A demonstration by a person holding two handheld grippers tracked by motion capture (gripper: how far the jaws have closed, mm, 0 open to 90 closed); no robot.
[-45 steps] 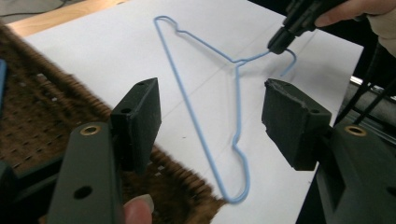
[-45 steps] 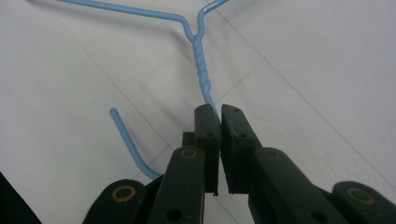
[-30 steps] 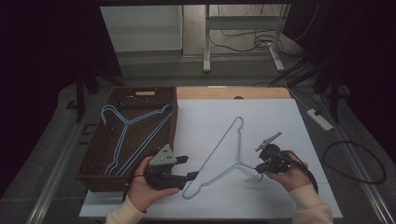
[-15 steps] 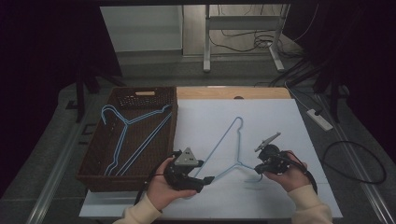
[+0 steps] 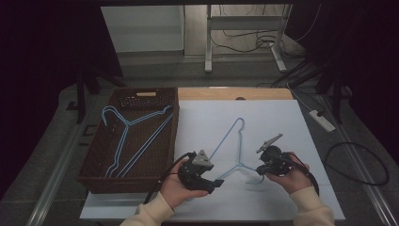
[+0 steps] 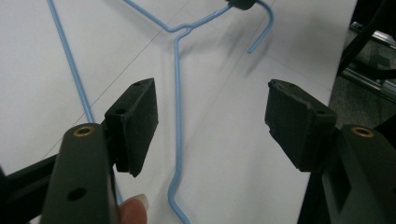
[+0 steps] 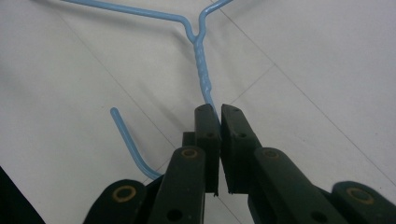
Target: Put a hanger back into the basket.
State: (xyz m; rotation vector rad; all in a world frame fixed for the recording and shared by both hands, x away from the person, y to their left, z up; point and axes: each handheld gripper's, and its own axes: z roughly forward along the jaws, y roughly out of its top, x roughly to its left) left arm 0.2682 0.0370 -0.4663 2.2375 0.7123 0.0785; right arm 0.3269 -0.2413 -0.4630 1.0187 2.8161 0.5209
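Left hand-held gripper (image 5: 212,180) has slid, open, toward the hanger (image 5: 235,141); right hand-held gripper (image 7: 218,122) pinches its neck; left must close next.

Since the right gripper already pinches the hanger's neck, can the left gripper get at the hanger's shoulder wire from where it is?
Probably yes: the left gripper is open with the hanger wire between its pads, nothing in between.

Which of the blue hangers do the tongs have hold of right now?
The hanger on the white sheet: the right tongs are shut on its hook neck. The hangers in the wicker basket lie untouched, left of both hands.
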